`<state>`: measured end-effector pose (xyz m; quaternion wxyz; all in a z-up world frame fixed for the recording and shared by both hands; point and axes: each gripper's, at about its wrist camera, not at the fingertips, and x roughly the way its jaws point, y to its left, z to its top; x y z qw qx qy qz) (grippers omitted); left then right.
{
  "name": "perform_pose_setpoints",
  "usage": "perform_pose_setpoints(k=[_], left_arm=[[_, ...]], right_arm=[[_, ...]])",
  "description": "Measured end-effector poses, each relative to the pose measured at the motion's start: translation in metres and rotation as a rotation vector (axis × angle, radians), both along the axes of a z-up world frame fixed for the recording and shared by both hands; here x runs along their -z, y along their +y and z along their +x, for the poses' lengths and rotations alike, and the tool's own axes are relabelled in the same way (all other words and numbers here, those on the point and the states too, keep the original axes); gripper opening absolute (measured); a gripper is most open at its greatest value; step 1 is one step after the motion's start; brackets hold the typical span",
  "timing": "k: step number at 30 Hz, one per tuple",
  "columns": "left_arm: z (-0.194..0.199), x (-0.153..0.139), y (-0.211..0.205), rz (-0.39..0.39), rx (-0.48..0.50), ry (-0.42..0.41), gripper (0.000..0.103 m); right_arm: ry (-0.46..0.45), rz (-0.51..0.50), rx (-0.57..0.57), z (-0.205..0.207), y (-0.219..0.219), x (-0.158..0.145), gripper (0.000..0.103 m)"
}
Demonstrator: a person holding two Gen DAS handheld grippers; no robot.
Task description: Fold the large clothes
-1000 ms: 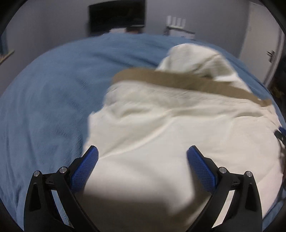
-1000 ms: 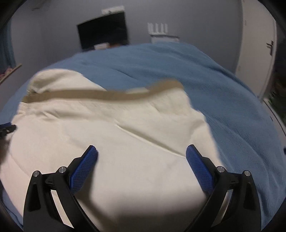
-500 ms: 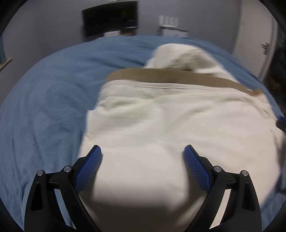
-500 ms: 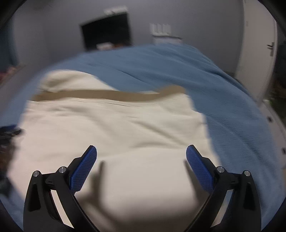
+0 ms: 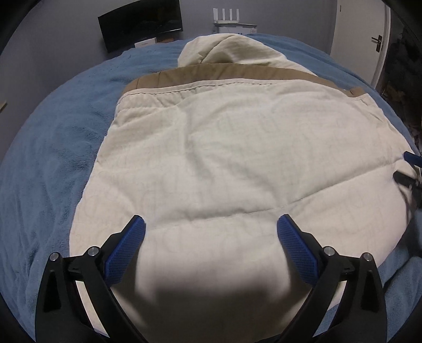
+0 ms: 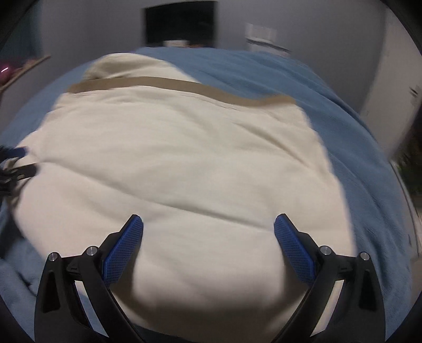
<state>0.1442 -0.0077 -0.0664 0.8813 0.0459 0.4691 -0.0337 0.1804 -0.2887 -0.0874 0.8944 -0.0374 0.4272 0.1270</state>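
A cream quilted garment (image 5: 237,158) lies spread on a blue blanket (image 5: 52,158), its tan band (image 5: 224,72) running left to right across the far side, with a bunched cream part beyond it. The left gripper (image 5: 211,234) hovers over the near edge, jaws spread wide and empty. The right gripper (image 6: 208,232) is likewise spread over the cloth; its view is blurred. The near hem is hidden in shadow.

Garment (image 5: 237,158) is lying folded on the bed cover (image 5: 52,158), its band (image 5: 224,72) running across the far edge and its hood (image 5: 232,50) bunching beyond that. Monitor (image 5: 139,23) is standing behind the bed, door (image 5: 379,44) far right.
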Motion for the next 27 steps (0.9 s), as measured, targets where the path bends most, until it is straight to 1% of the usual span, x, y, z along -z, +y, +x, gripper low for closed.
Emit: perform_pose_setpoints(k=[1, 3, 5, 7, 9, 10, 12, 14, 16, 17, 19, 20, 21, 24, 26, 27], left_arm=[[0.0, 0.0, 0.001, -0.003, 0.0, 0.001, 0.097], [0.0, -0.002, 0.001, -0.009, 0.0, 0.004, 0.097], [-0.004, -0.003, -0.001, -0.009, 0.001, 0.005, 0.097], [-0.006, -0.008, 0.001, -0.018, 0.003, 0.006, 0.097], [-0.005, -0.016, 0.008, -0.011, 0.0, -0.009, 0.096], [-0.006, -0.021, 0.013, -0.008, 0.0, -0.023, 0.096], [-0.005, -0.031, 0.025, 0.001, -0.003, -0.059, 0.096], [0.005, -0.041, 0.051, -0.029, -0.027, -0.079, 0.096], [0.018, -0.046, 0.083, -0.089, -0.074, -0.085, 0.095], [0.026, -0.046, 0.101, -0.128, -0.108, -0.083, 0.092], [0.04, -0.038, 0.125, -0.196, -0.142, -0.052, 0.078], [0.048, -0.031, 0.133, -0.215, -0.14, -0.027, 0.074], [0.057, -0.021, 0.137, -0.217, -0.12, 0.002, 0.07], [0.073, 0.0, 0.132, -0.168, -0.048, 0.041, 0.069], [0.081, 0.009, 0.132, -0.18, -0.037, 0.049, 0.069], [0.085, 0.014, 0.136, -0.197, -0.05, 0.05, 0.069]], right_arm=[[0.032, 0.022, 0.04, 0.004, -0.014, 0.004, 0.095], [0.058, 0.038, 0.049, 0.012, -0.021, 0.007, 0.095], [0.067, -0.007, 0.03, 0.014, -0.014, 0.006, 0.095], [0.074, -0.012, 0.019, 0.019, -0.01, -0.002, 0.095], [0.046, 0.02, 0.001, 0.023, -0.012, -0.017, 0.095], [0.02, 0.057, -0.006, 0.026, -0.017, -0.03, 0.095], [0.014, 0.115, -0.016, 0.038, -0.027, -0.042, 0.095], [0.045, 0.145, -0.031, 0.053, -0.037, -0.045, 0.095], [0.071, 0.144, -0.03, 0.068, -0.049, -0.041, 0.095], [0.08, 0.135, -0.02, 0.077, -0.057, -0.037, 0.095], [0.099, 0.133, 0.001, 0.091, -0.074, -0.025, 0.095], [0.11, 0.133, 0.006, 0.099, -0.079, -0.019, 0.095], [0.117, 0.127, 0.019, 0.106, -0.085, -0.01, 0.095], [0.12, 0.149, 0.039, 0.118, -0.098, 0.003, 0.093], [0.136, 0.179, 0.055, 0.127, -0.105, 0.014, 0.09], [0.145, 0.19, 0.061, 0.131, -0.107, 0.019, 0.09]])
